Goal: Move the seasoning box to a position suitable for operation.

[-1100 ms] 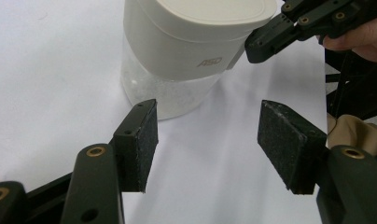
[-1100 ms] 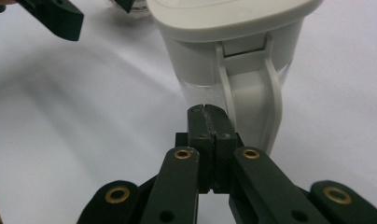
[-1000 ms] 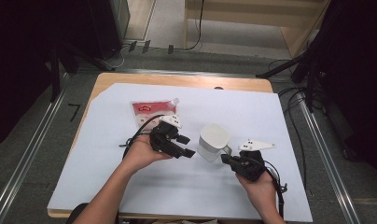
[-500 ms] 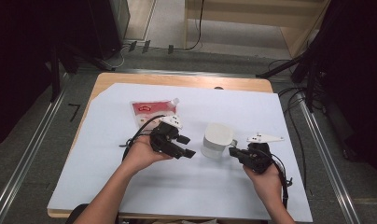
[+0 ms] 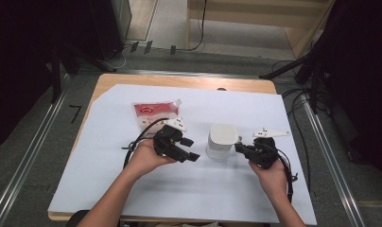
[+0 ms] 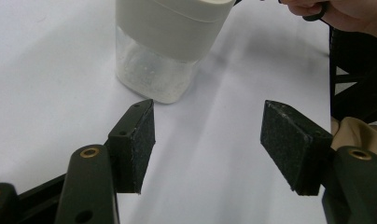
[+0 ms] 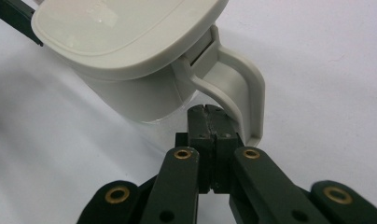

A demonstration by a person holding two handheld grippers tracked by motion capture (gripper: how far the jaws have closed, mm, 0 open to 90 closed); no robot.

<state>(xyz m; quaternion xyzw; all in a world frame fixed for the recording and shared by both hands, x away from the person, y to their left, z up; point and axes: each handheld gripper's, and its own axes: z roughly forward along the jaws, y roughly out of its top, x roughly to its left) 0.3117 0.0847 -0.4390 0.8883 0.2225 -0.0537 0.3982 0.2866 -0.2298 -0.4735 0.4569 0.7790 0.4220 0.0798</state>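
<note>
Jug (image 7: 130, 60) handle (image 7: 238, 88) meets the pinched-together right tool (image 7: 210, 122); left tool (image 6: 207, 140) gapes wide.

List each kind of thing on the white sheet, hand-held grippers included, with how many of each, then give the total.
Hand-held gripper: 2, left hand-held gripper and right hand-held gripper
Lidded container with handle: 1, white container
Red pouch: 1, red pouch
Total: 4

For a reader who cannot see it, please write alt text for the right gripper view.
A grey-white jug with a closed lid stands on a white table, and the right gripper, jaws shut together, pokes into the loop of its handle.
</note>
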